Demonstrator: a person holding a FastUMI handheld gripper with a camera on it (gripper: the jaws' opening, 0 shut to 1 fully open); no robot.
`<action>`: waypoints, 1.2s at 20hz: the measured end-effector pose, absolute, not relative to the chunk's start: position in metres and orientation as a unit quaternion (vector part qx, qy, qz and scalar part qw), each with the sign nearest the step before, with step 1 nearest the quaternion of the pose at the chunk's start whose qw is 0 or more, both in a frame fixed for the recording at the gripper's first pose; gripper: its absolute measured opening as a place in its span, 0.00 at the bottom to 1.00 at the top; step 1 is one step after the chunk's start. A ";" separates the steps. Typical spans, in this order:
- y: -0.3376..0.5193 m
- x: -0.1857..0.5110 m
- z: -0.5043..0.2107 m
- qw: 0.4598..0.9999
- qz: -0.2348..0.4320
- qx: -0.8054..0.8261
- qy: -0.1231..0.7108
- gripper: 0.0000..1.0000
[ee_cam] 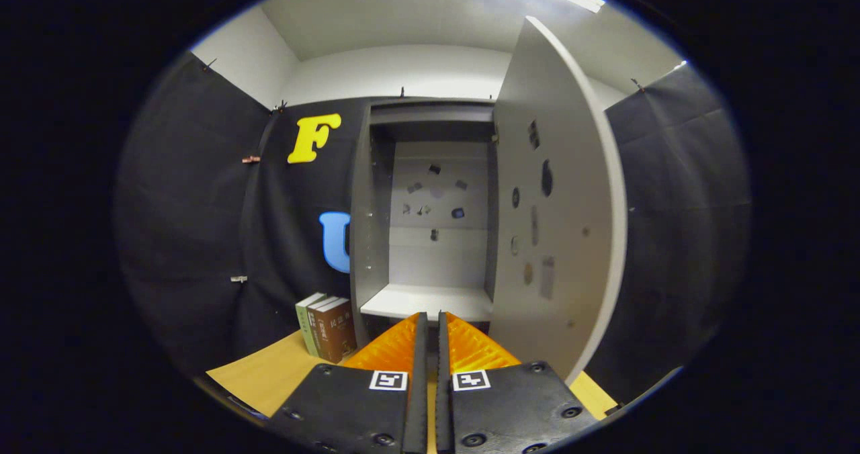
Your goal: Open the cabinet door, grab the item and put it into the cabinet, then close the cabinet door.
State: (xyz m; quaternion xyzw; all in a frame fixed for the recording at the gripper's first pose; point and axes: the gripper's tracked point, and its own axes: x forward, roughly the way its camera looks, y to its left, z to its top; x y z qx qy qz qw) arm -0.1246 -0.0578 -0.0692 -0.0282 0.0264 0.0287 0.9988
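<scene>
A tall grey cabinet [369, 192] stands straight ahead on a wooden table [269, 373]. Its door [557, 239] is swung wide open to the right, with small stickers on its inner face. Inside, a pale shelf [430, 301] lies bare just beyond my fingertips, and the back wall carries several small stickers. Several books [328, 328] stand upright on the table against the cabinet's left side. My gripper [431, 315] is shut, its two fingers close together with nothing between them, pointing at the shelf's front edge.
Black cloth walls close the booth in on the left and right. The open door's edge juts toward me on the right of my fingers. The table's front edge runs below the books.
</scene>
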 end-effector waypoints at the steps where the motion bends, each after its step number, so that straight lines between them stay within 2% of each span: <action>1: -0.048 -0.117 -0.085 0.998 0.030 -0.024 0.050 0.12; 2: -0.043 -0.111 -0.102 0.997 0.025 -0.018 0.072 0.12; 3: -0.034 -0.108 -0.115 0.995 0.026 -0.009 0.092 0.31; 4: -0.029 -0.102 -0.131 0.993 0.021 -0.006 0.113 0.34; 6: -0.021 -0.090 -0.172 0.987 0.010 -0.007 0.162 0.32; 13: -0.021 -0.086 -0.330 0.937 -0.034 0.003 0.347 0.33; 20: -0.038 -0.088 -0.441 0.896 -0.046 0.008 0.442 0.33; 24: -0.046 -0.086 -0.477 0.884 -0.048 0.016 0.466 0.33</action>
